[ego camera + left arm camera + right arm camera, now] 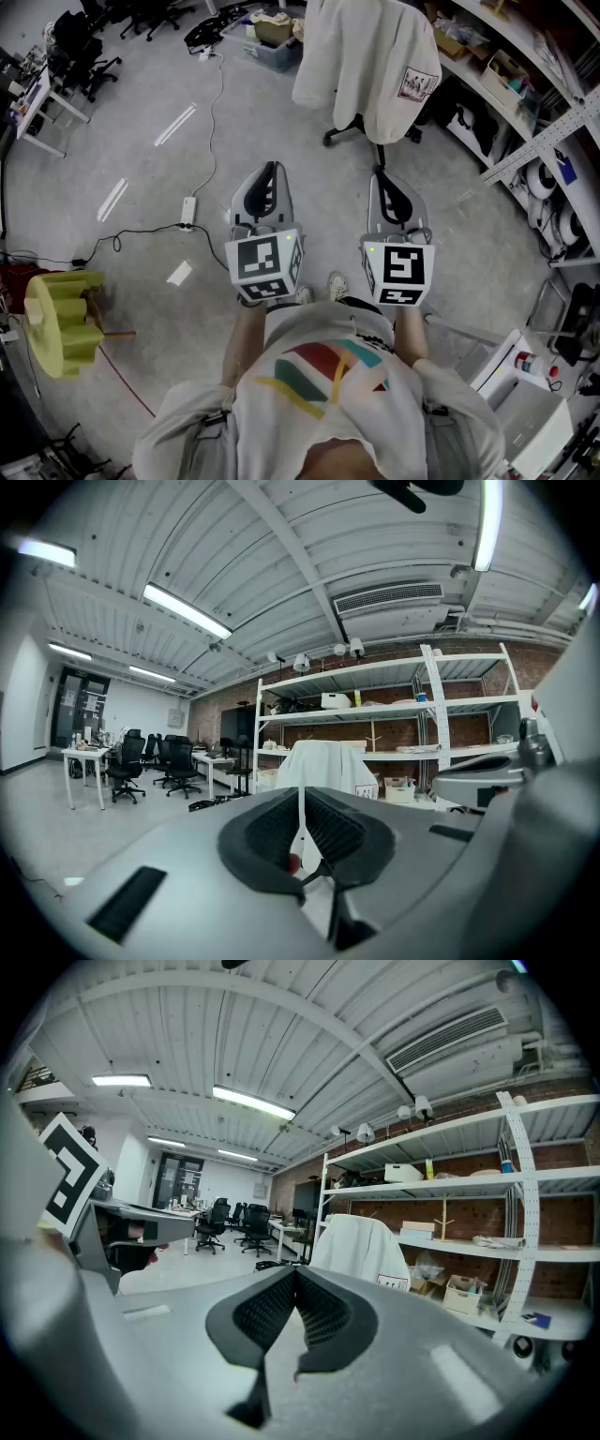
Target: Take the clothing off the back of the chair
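A white garment (366, 66) with a small printed patch hangs over the back of a wheeled chair (361, 131) at the top of the head view. It also shows ahead as white clothing (328, 769) in the left gripper view and white clothing (361, 1251) in the right gripper view. My left gripper (269, 178) and right gripper (392, 192) are held side by side, well short of the chair. Both are shut with nothing between their jaws. The chair seat is hidden under the cloth.
Metal shelving (525, 84) with boxes lines the right side. A power strip and cable (187, 211) lie on the floor at left, near a yellow object (61, 319). A plastic bin (272, 47) stands beside the chair. Office chairs and desks (66, 56) fill the far left.
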`<state>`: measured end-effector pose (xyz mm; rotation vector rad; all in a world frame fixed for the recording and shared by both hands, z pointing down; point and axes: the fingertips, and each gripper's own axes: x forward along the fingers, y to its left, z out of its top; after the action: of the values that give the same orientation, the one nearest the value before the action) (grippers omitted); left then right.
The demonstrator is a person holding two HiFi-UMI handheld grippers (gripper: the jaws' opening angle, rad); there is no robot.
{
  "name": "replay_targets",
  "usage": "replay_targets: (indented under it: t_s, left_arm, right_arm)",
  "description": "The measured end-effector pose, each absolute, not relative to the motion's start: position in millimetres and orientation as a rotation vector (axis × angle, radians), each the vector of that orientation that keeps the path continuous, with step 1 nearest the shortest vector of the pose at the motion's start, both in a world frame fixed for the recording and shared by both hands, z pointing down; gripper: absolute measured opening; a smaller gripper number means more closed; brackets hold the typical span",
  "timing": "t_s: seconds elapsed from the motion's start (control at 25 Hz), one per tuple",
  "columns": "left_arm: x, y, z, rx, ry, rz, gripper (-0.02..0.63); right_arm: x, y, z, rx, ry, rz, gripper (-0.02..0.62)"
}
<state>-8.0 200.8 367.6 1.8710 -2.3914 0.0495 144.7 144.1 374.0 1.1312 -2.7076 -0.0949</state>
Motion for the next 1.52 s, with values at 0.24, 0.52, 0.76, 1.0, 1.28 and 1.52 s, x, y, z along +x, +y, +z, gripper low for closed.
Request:
replay_targets:
  t_s: [0.24,0.52,0.76,1.0,1.28,1.52]
  left_arm:
    - [-12,197,369,1.864,-2.402,0.064,0.029]
    - [-13,189,375,1.833,-2.401,0.084,0.029]
    - [-12,172,374,1.81,-2.423,0.086,0.029]
    - [-17,156,373,1.749,-2.503,0.08,0.029]
    - [-27,146,379,1.655,-2.531,0.029,0.029]
    - [-45,113,384,1.658,-2.524,-0.028,0.029]
  right_arm:
    - [145,138,377,1.136,-2.7,-0.096,0.002]
    - [151,129,384,1.122,-2.692,-0.07,0.002]
    - [169,108,381,1.155,-2.749,0.005,0.002]
    - [188,82,384,1.136,-2.758,-0.035,0.002]
    - [182,59,391,1.067,-2.767,-0.033,0.002]
    - [169,25,386,1.101,-2.745,-0.085,0.002]
